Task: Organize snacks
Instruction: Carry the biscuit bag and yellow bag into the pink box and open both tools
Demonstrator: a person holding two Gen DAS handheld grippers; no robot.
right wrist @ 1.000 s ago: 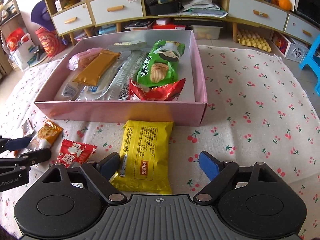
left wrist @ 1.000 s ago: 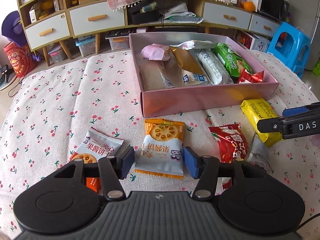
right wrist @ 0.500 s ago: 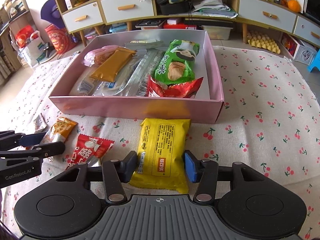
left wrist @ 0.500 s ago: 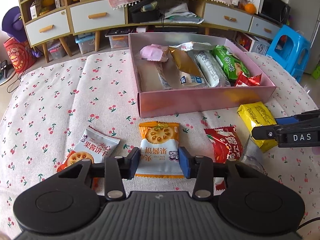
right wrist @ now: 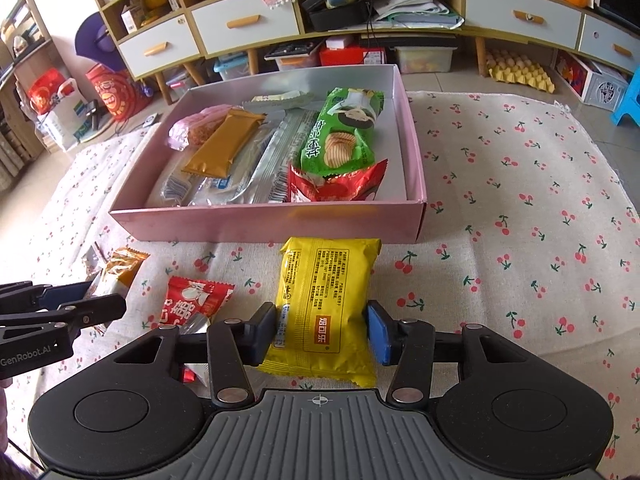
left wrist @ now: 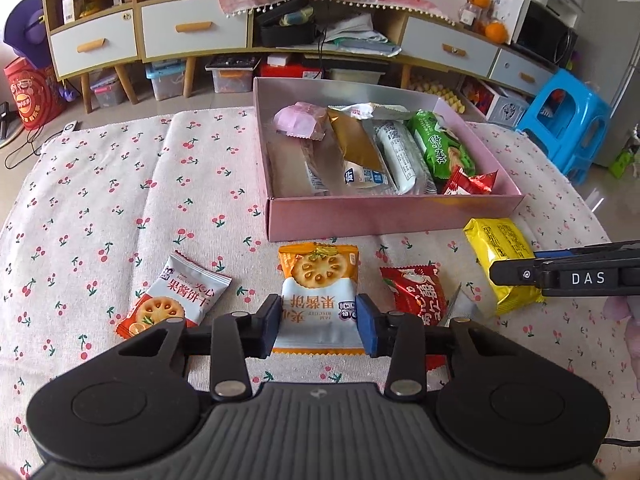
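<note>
An orange and white biscuit packet [left wrist: 316, 280] lies on the cherry-print cloth in front of the pink box [left wrist: 380, 216]. My left gripper [left wrist: 319, 326] is shut on the packet's near end, blue pads pressed against both sides. In the right wrist view a yellow packet [right wrist: 326, 280] lies just before the pink box [right wrist: 260, 224]. My right gripper [right wrist: 320, 332] is shut on it, its pads squeezing the near half. The box holds several snacks, among them a green crisp pack [right wrist: 340, 136] and a gold bar [right wrist: 224, 144].
A second biscuit packet [left wrist: 172, 296] lies left of the held one. A red packet [left wrist: 416, 296] and a small silver one [left wrist: 464, 308] lie between the two grippers. Beyond the table stand a drawer cabinet [left wrist: 192, 32] and a blue stool [left wrist: 568, 120].
Both pairs of jaws have closed inward, the left onto the biscuit packet and the right onto the yellow packet. Neither hand has shifted much.
</note>
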